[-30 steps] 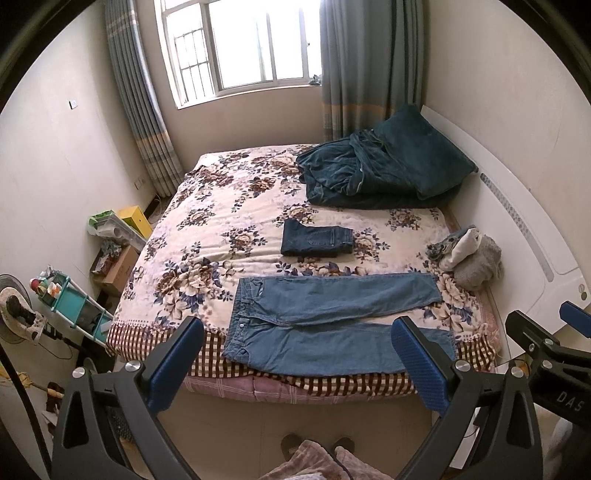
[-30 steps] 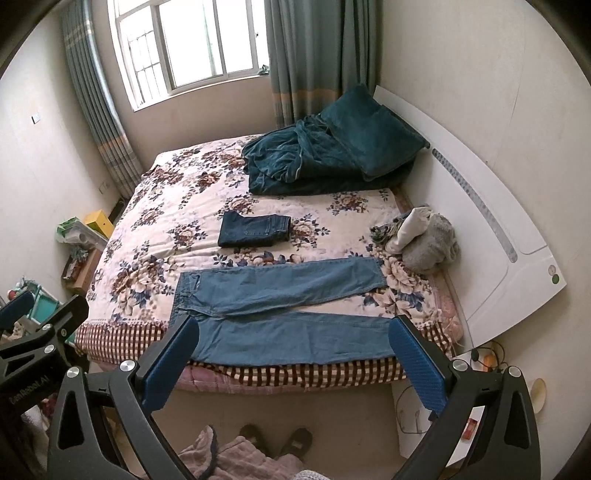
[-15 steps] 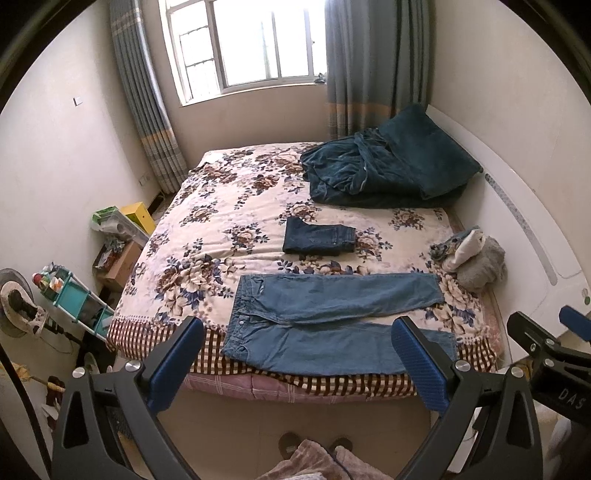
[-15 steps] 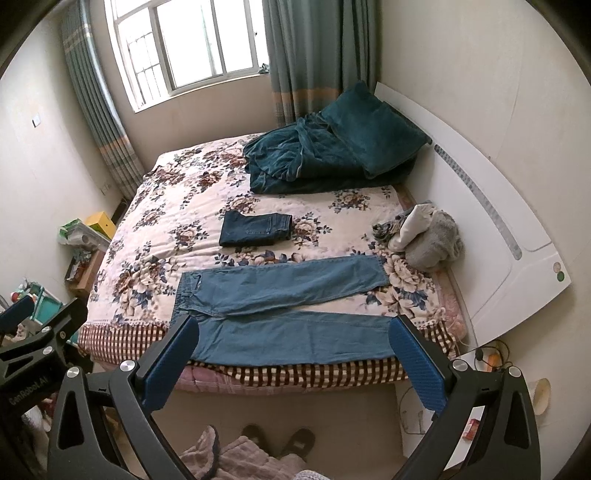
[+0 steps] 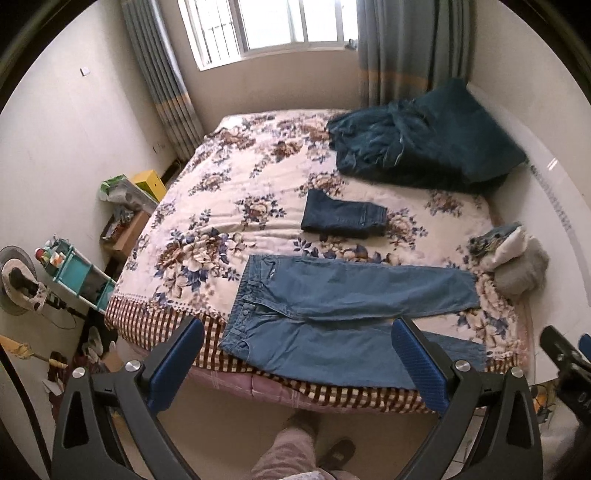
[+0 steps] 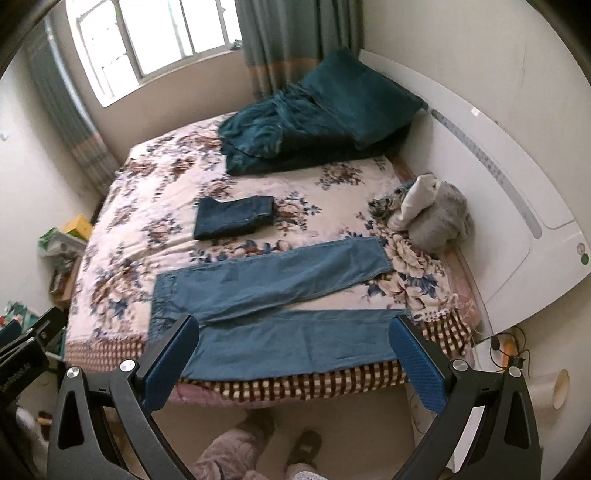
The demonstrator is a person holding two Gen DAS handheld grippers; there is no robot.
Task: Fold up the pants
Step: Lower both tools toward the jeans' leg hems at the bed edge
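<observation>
I've stepped in and the bed (image 5: pixel 177 229) looms nearer than a second ago. Left gripper (image 5: pixel 295 360) and right gripper (image 6: pixel 291 356) hang wide apart, empty, above the pants (image 5: pixel 332 317) spread flat at the near edge. This is the approach; next I'd reach the waistband left and hems right.

You stand at the foot of a bed (image 5: pixel 229 206) covered by a floral spread, its checked edge hanging toward a pale floor (image 5: pixel 236 424). Ahead of you, daylight comes through a barred window (image 5: pixel 273 26) flanked by grey-blue curtains (image 5: pixel 162 74). Plain cream walls (image 5: pixel 55 129) surround you. A white headboard (image 6: pixel 517 206) runs along your right. To your left stand a teal shelf unit (image 5: pixel 79 273), a fan (image 5: pixel 16 280) and a yellow box (image 5: pixel 149 182).
</observation>
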